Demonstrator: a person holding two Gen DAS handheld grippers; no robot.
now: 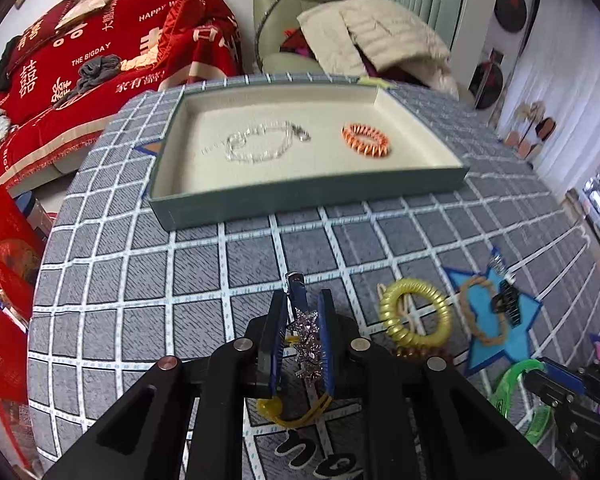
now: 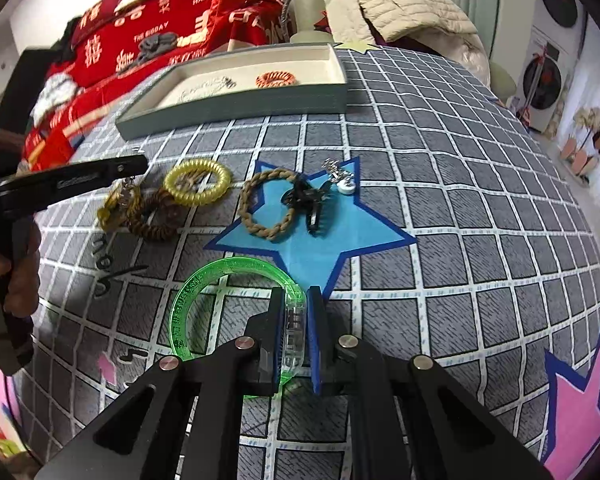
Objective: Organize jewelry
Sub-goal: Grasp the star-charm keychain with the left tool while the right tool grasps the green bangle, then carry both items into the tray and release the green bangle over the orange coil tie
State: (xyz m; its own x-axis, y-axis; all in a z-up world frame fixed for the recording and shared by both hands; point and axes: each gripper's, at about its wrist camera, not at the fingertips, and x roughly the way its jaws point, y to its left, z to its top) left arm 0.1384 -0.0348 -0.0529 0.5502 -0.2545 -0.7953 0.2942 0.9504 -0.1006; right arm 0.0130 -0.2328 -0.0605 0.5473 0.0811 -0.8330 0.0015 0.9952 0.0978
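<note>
On the near cloth, a sparkly hair clip (image 1: pixel 306 336) is clamped by the left gripper (image 1: pixel 300 312), a green bangle (image 2: pixel 220 280) by the right gripper (image 2: pixel 296 312), presumably for transfer to the far tray (image 1: pixel 300 196).

Left gripper (image 1: pixel 302 312) closed on a sparkly silver hair clip (image 1: pixel 309 344) with a yellow elastic (image 1: pixel 296 414) hanging under it. Tray (image 1: pixel 300 196) ahead on the checked surface (image 1: pixel 140 280), holding a silver chain bracelet (image 1: pixel 260 144) and an orange spiral hair tie (image 1: pixel 366 140), apart. Yellow spiral hair tie (image 1: pixel 414 316) lies right of the gripper.
</note>
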